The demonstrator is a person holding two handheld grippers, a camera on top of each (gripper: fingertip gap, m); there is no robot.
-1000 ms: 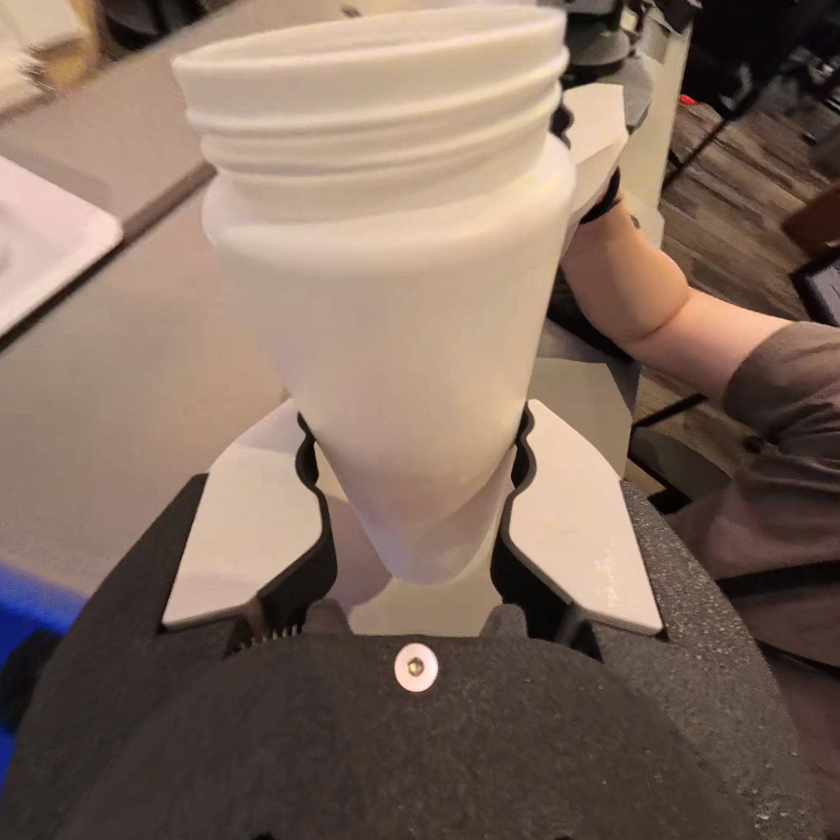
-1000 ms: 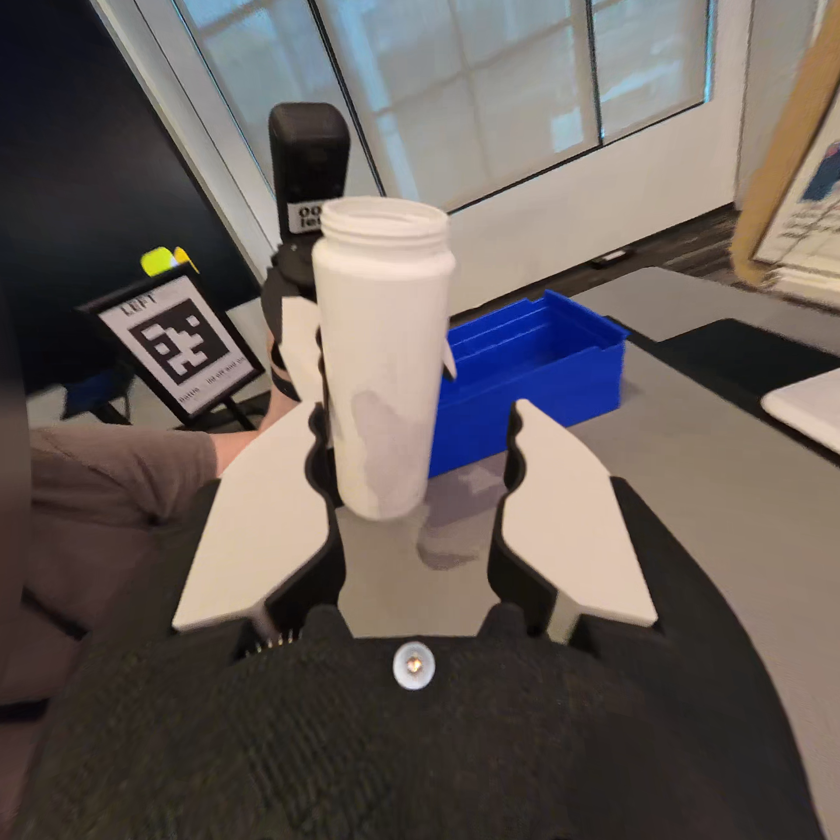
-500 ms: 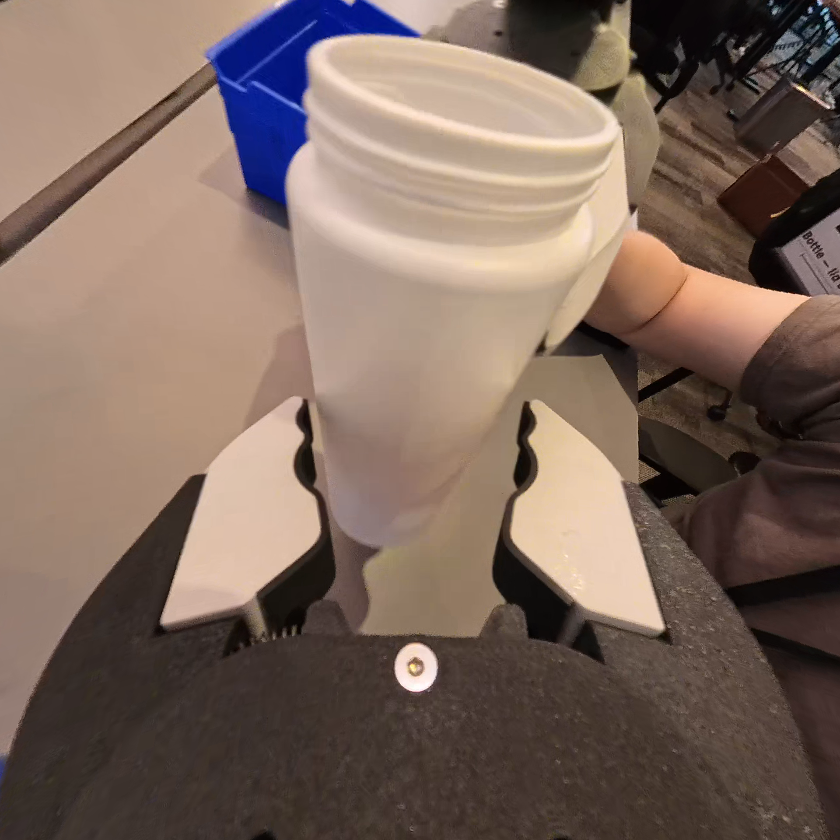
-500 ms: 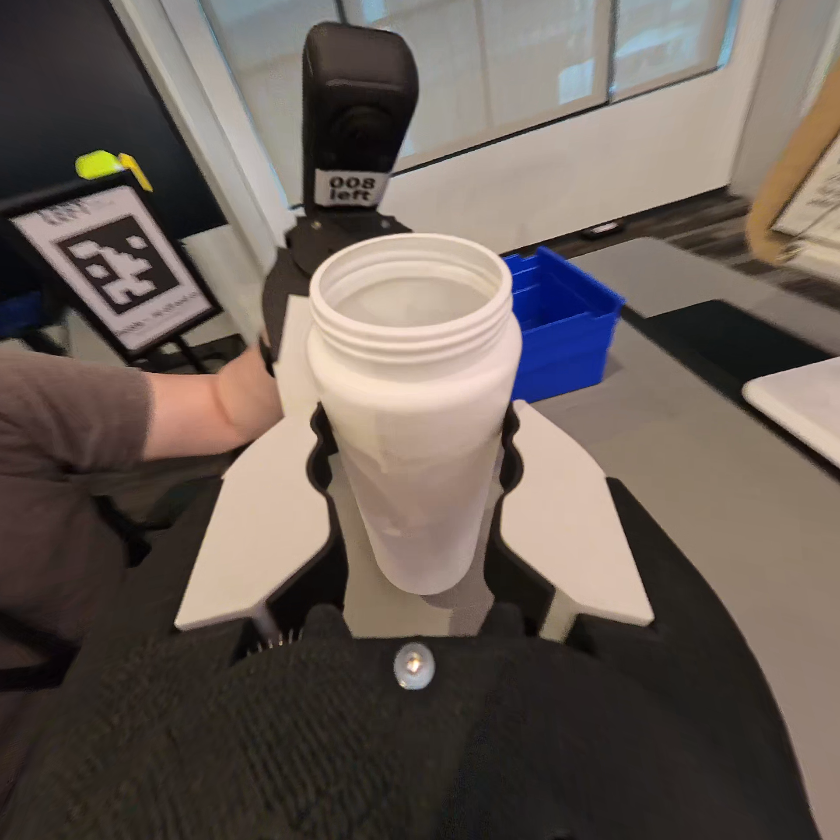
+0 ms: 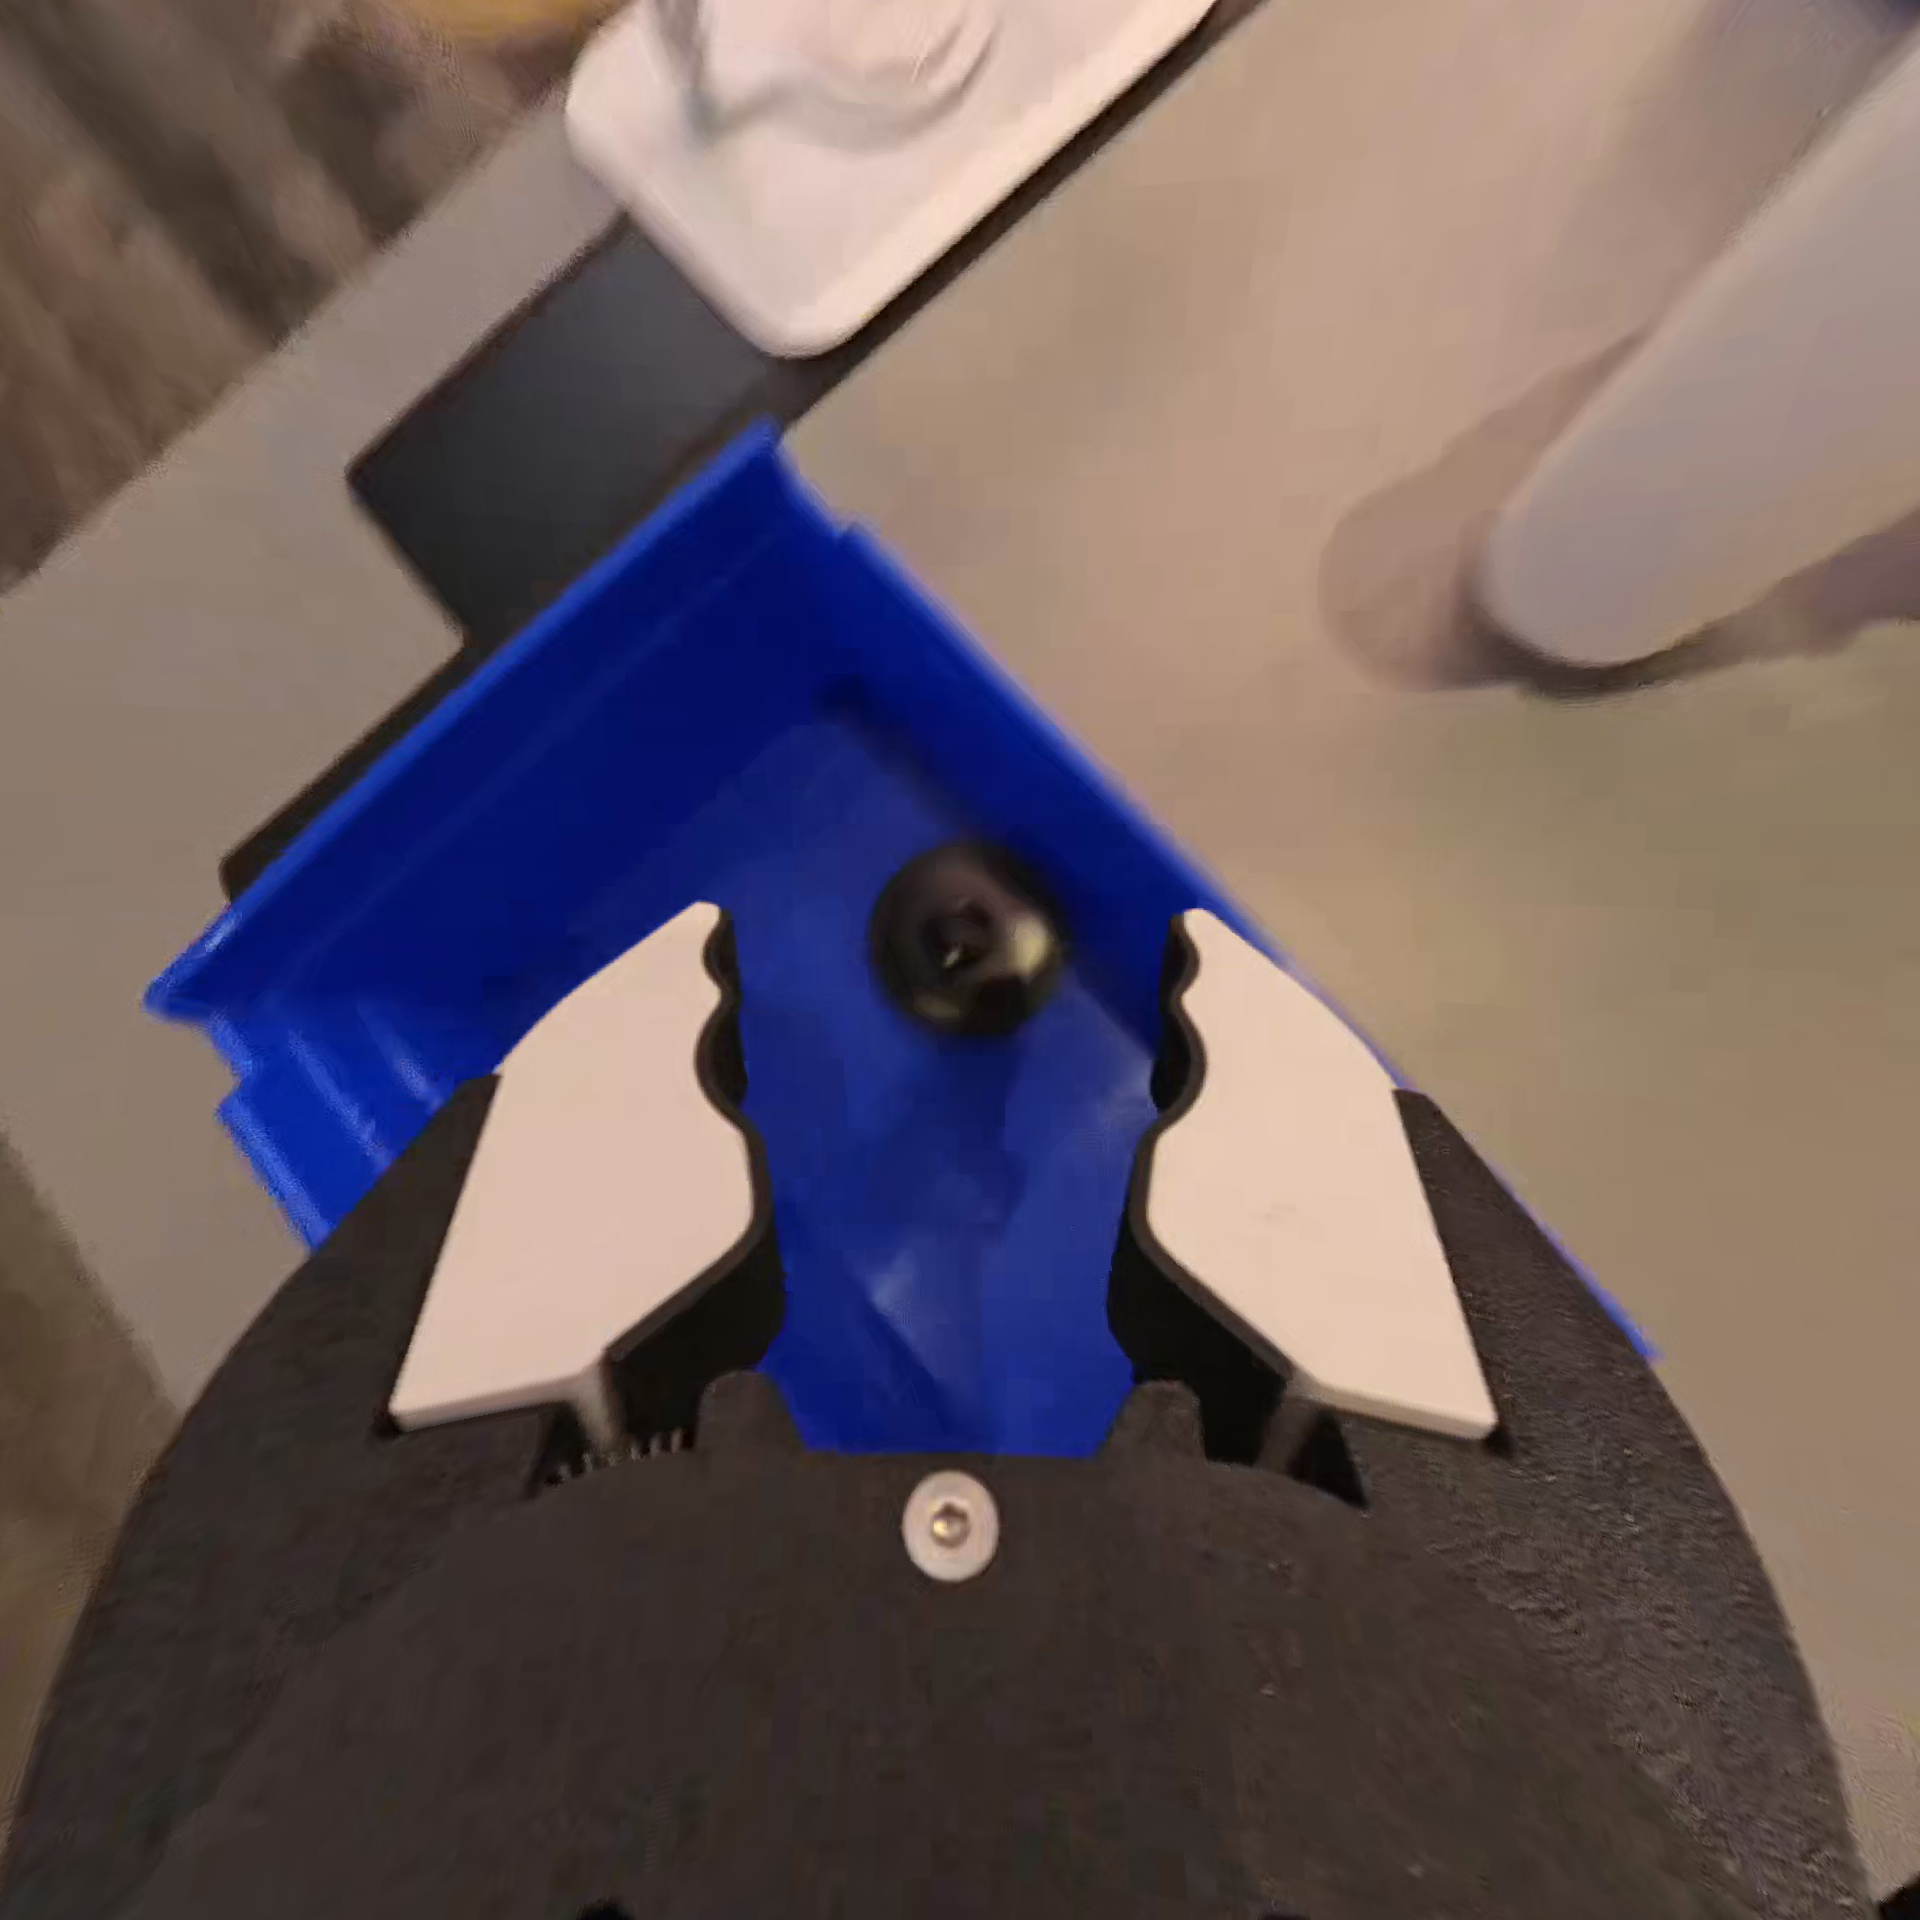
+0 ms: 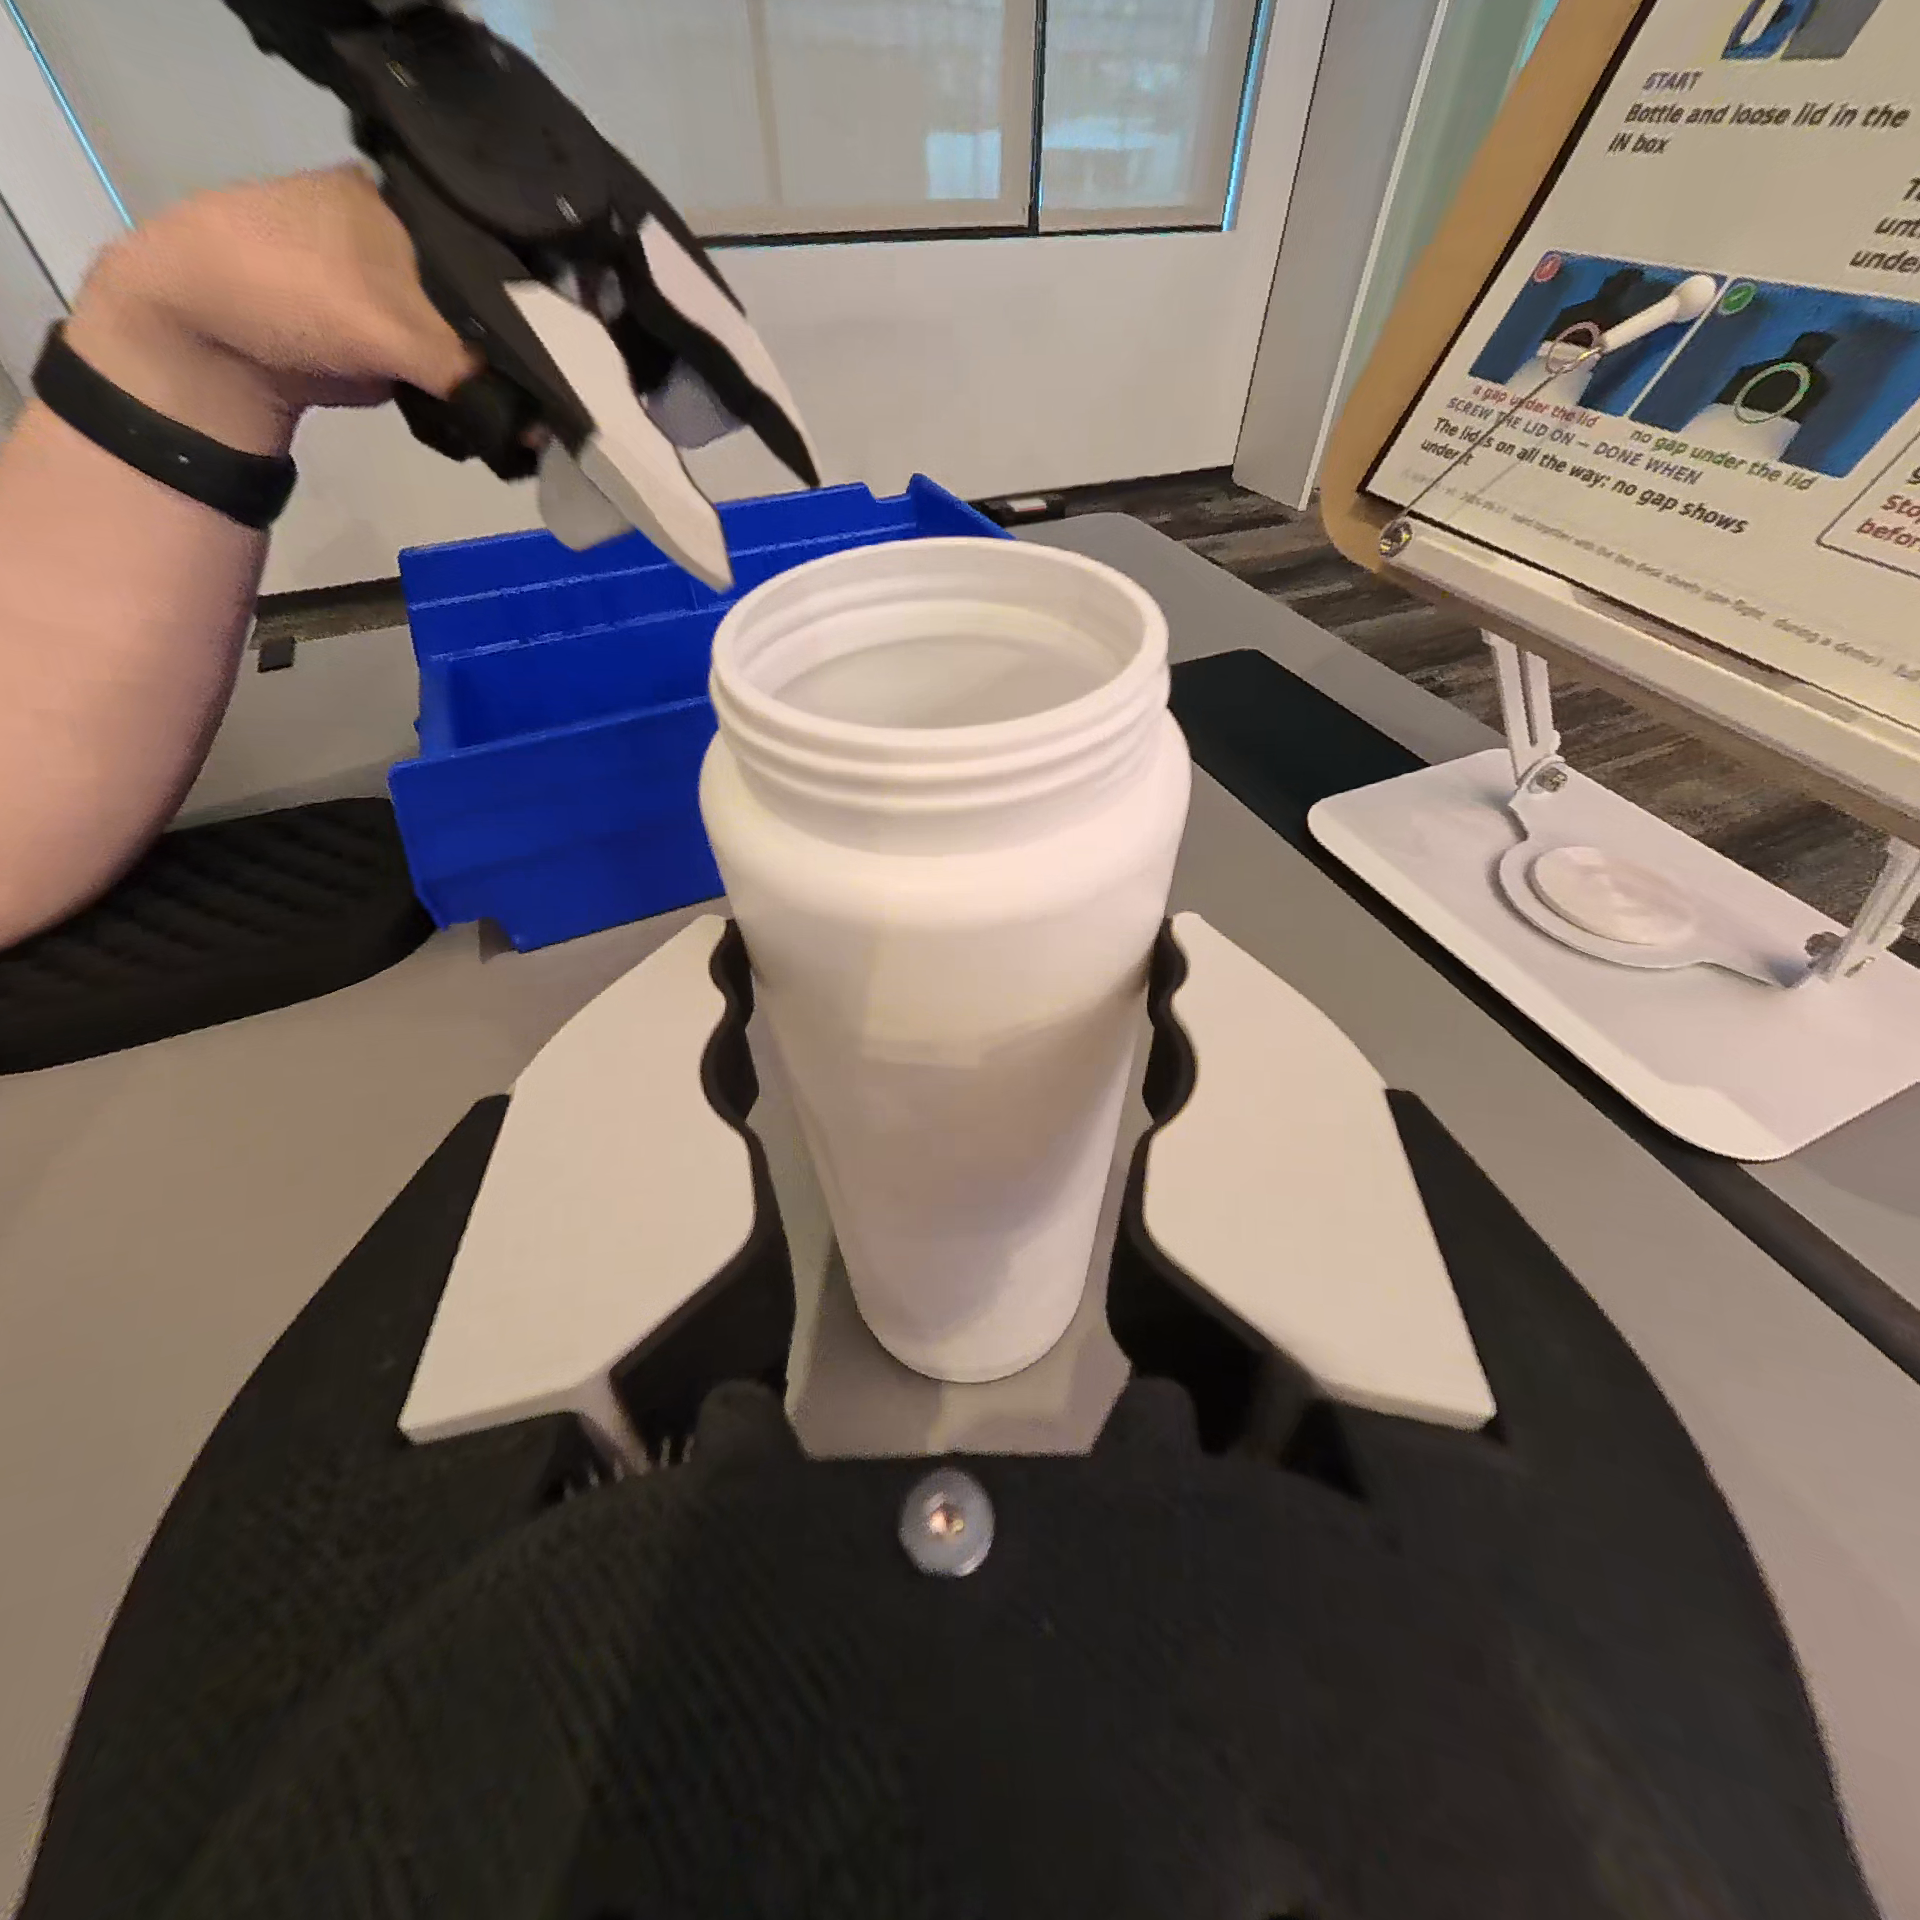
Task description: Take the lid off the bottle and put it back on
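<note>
A white bottle (image 6: 945, 987) with an open threaded mouth and no lid stands upright between the fingers of my right gripper (image 6: 945, 935), which is shut on its body just above the grey table. The bottle also shows as a white blur at the upper right of the left wrist view (image 5: 1662, 468). The black lid (image 5: 966, 951) lies inside the blue bin (image 5: 582, 831). My left gripper (image 5: 945, 920) is open and empty, pointing down over the lid. In the right wrist view the left gripper (image 6: 758, 520) hangs above the bin (image 6: 561, 769), behind and left of the bottle.
A white stand base (image 6: 1662, 966) carrying an instruction board (image 6: 1662, 312) is on the right of the table; the base also shows in the left wrist view (image 5: 831, 156). A person's hand (image 6: 239, 301) holds the left gripper. A black strip (image 5: 582, 416) runs behind the bin.
The left gripper let go of the bottle and swung away over the blue bin. The right gripper closed on the bottle and now holds it alone.
</note>
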